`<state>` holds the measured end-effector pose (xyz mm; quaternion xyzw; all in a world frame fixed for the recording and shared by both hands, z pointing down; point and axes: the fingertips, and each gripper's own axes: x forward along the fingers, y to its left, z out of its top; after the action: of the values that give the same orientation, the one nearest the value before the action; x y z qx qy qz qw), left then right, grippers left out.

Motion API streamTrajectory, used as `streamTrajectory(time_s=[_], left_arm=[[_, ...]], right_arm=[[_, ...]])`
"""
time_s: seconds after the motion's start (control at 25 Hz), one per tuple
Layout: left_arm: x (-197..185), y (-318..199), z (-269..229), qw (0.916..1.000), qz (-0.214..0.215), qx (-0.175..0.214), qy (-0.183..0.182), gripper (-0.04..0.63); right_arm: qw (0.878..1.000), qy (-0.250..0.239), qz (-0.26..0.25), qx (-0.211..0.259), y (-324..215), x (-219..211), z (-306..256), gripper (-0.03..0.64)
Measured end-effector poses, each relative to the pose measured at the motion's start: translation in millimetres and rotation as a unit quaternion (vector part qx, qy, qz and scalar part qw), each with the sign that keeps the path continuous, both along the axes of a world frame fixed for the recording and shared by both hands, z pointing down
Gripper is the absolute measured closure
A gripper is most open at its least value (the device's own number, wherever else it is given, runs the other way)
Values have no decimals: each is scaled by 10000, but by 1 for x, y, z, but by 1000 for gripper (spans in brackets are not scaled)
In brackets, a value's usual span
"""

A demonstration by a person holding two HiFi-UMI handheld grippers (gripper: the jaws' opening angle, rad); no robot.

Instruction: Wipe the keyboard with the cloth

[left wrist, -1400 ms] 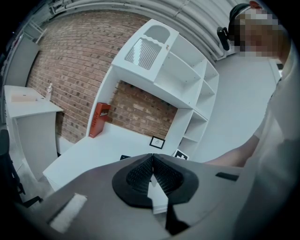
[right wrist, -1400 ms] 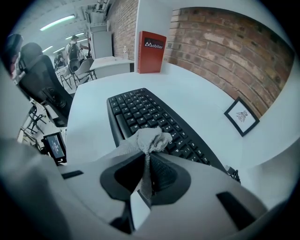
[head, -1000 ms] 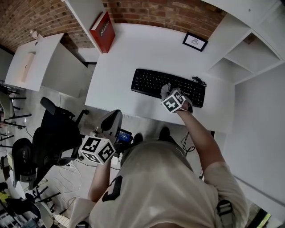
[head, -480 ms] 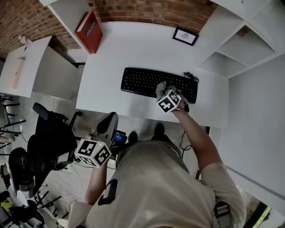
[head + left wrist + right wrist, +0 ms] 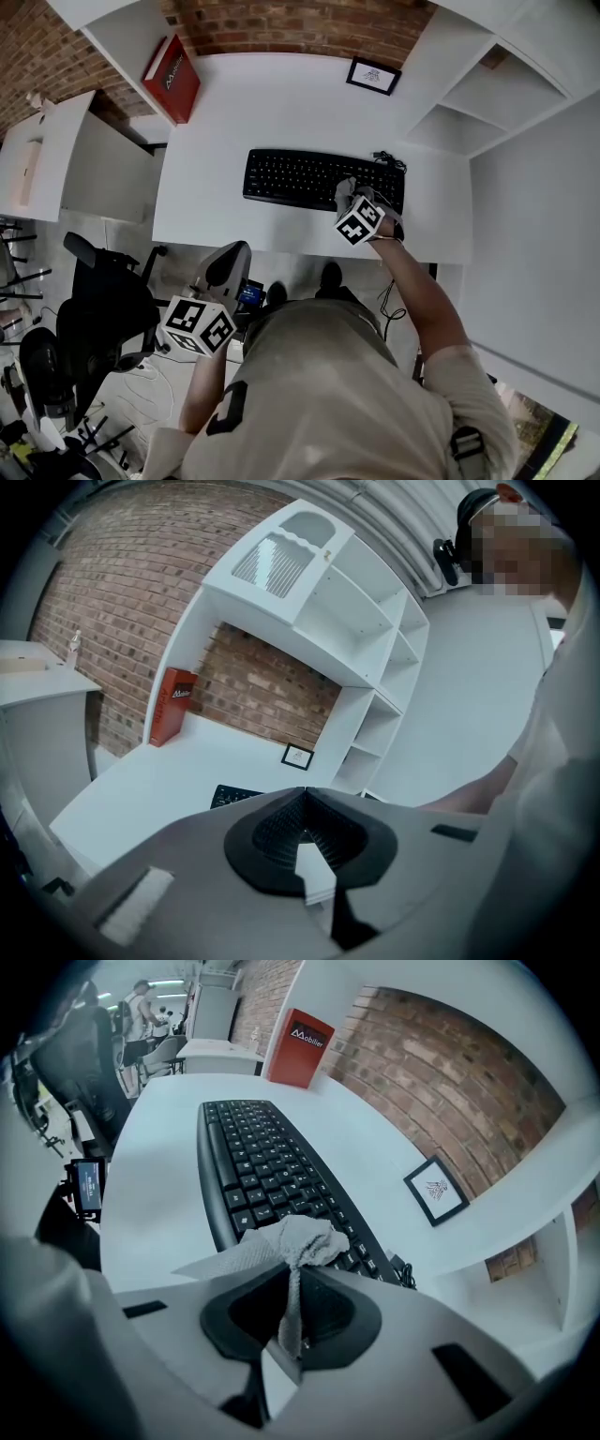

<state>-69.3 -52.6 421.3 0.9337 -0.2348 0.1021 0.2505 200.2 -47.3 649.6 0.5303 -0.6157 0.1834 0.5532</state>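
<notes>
The keyboard (image 5: 300, 178) lies across the middle of the white desk (image 5: 253, 103), in the upper centre of the head view, and the crumpled cloth (image 5: 298, 1241) sits on its near rows of keys, towards the right end. The right gripper (image 5: 291, 1288) has its jaws pinching a tail of that cloth, with the bunched part bulging out ahead of the tips and resting on the keys. Compared with a second ago, the cloth has slid rightward along the keyboard, from roughly its middle to well past it, near the end where the cable leaves; the head view has also drifted, so the whole desk sits further left in the frame. That reads as a wiping stroke under way along the front rows, with the far rows and the left half probably yet to be covered. The left gripper (image 5: 302, 803) hangs low at the lower left of the head view, well apart from the desk, its jaws pressed together on nothing. Further out, a red book (image 5: 171, 64) stands at the desk's upper left and a small picture frame (image 5: 372, 76) at its upper right
</notes>
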Motion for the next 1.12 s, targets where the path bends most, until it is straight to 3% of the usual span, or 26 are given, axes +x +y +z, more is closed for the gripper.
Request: streamTrajectory(time_s=[0.52,1.12], left_arm=[[-10,1,5,9999,75,-83,-5,591],[39,18,-1,9972,739,-42,-29,591]], right_arm=[[9994,243,226,-65,22,17,2,589],[9950,293,948,-107,81,68,-1,591]])
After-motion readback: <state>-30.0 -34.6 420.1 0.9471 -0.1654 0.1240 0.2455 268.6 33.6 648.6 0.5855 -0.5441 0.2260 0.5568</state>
